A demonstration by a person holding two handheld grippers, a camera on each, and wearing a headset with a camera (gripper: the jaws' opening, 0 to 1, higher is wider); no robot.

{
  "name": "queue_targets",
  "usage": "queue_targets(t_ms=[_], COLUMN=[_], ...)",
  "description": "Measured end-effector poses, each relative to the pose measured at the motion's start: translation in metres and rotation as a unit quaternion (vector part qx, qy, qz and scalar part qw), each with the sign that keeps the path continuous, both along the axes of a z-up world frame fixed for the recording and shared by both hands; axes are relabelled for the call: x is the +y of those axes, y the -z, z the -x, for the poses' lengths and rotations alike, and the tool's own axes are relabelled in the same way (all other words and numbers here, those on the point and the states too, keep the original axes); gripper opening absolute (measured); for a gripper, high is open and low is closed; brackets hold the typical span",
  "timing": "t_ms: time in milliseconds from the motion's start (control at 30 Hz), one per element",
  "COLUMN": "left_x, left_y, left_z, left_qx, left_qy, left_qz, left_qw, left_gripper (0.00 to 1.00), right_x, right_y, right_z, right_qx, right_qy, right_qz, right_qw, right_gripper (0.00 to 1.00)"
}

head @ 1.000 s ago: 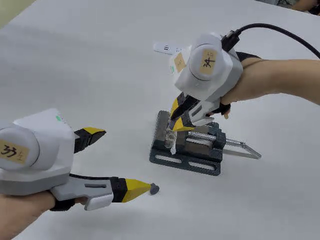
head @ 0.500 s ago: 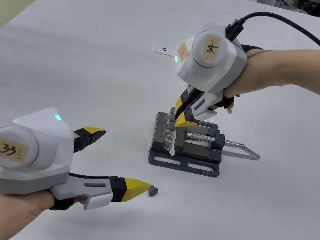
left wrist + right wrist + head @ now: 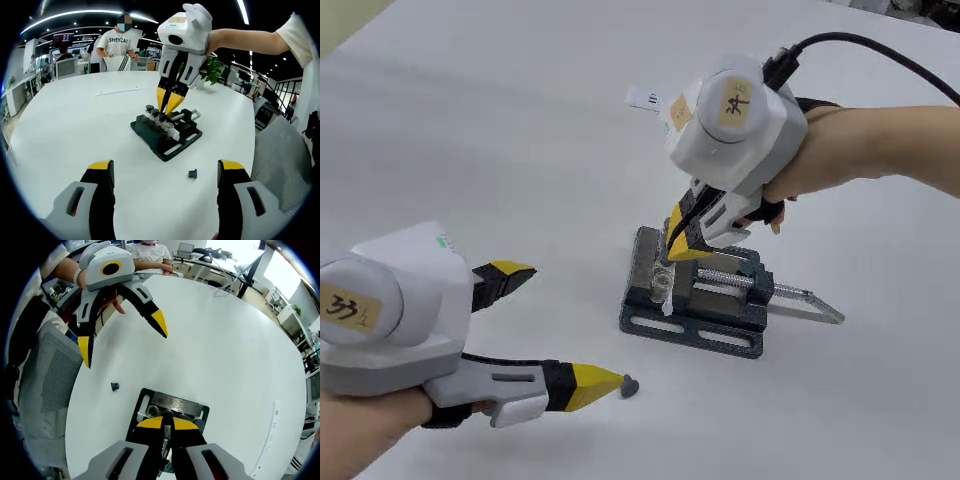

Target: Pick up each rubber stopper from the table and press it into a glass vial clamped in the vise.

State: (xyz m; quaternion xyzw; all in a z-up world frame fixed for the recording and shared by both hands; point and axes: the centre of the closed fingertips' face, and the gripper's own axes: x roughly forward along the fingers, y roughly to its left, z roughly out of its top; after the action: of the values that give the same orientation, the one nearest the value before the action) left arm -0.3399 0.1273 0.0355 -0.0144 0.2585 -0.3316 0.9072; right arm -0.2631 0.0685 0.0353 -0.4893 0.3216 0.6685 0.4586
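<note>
Left claw point(image 3: 555, 330): released, holding nothing; my two yellow-tipped jaws stand wide apart, low over the counter point(image 3: 470, 130).
Rubber stopper point(image 3: 629, 386): small and dark, lying loose on the counter just beside the tip of one left-claw jaw; whether they touch I cannot tell. It is well apart from the vise point(image 3: 692, 320).
Right claw point(image 3: 677, 247): clenched, tips drawn to a point directly over the vise; whether a stopper is pinched between them I cannot tell.
Glass vial point(image 3: 663, 284): upright, clamped in the vise, just below my right claw's tips.
Step in hand: by my judgement, the right claw works at the vial's mouth while the left lines up on the loose stopper.
Risk, left side: the stopper sits off-centre, close to one jaw. Closing from here could nudge it and send it rolling across the smooth counter rather than trap it.
Risk, right side: a push that is tilted or off the mouth could cock a stopper, chip the glass, or shift the vial in the clamp. The vise looks free-standing, so a sideways load might slide it.
Left gripper view adds: a row of dark tops point(image 3: 155, 112) along the vise jaws, probably stoppers already seated, which my right claw hides from the head view; also people point(image 3: 117, 50) standing beyond the counter.
Right gripper view adds: the vise from straight above, its screw point(image 3: 165, 438) running between my jaws, and the open stretch of counter separating the stopper from the vise.
</note>
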Motion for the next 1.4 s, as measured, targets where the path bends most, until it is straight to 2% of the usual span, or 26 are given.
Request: queue_targets(t_ms=[233,467,667,733,767,833,967,1000,1033,1100,1200,1400], left_x=[-0.003,-0.003,-0.003,-0.004,-0.004,-0.006,-0.009,-0.009,-0.01,-0.009,-0.009,-0.011], left_y=[0.003,0.005,0.008,0.008,0.008,0.008,0.01,0.01,0.01,0.011,0.011,0.013], left_z=[-0.001,0.0,-0.001,-0.001,-0.002,-0.004,-0.005,-0.006,-0.007,-0.008,-0.009,-0.012], left_qx=[0.003,0.006,0.009,0.011,0.01,0.012,0.013,0.013,0.013,0.014,0.014,0.017], left_qy=[0.005,0.006,0.004,0.004,0.002,-0.002,0.004,0.005,0.005,0.006,0.003,0.001], left_qz=[-0.001,0.001,0.005,0.005,0.006,0.011,0.01,0.012,0.012,0.012,0.015,0.017], left_qw=[1.0,1.0,0.9999,0.9999,0.9999,0.9999,0.9999,0.9998,0.9998,0.9998,0.9998,0.9997], left_gripper=[0.83,0.83,0.83,0.83,0.83,0.83,0.83,0.83,0.83,0.83,0.83,0.83], right_x=[0.001,0.004,0.003,0.002,0.002,0.001,-0.002,-0.001,-0.004,-0.002,-0.001,0.003], right_y=[0.0,0.0,0.0,0.0,0.001,0.002,0.002,0.003,0.004,0.004,0.004,0.004], right_z=[0.0,0.0,0.005,0.005,0.005,0.002,0.001,0.001,0.001,-0.002,0.002,0.0], right_qx=[0.025,0.051,0.013,-0.002,0.003,0.005,0.017,0.031,0.039,0.05,0.046,0.045], right_qy=[0.012,0.034,-0.009,-0.051,-0.018,-0.024,-0.011,0.005,0.01,0.013,0.01,0.021], right_qz=[0.012,0.042,0.061,0.066,0.072,0.071,0.068,0.064,0.069,0.058,0.05,0.057], right_qw=[0.9996,0.9972,0.998,0.9965,0.9972,0.9972,0.9975,0.9975,0.9968,0.997,0.9977,0.9972], right_gripper=[0.0,0.0,0.0,0.0,0.0,0.0,0.0,0.0,0.0,0.0,0.0,0.0])
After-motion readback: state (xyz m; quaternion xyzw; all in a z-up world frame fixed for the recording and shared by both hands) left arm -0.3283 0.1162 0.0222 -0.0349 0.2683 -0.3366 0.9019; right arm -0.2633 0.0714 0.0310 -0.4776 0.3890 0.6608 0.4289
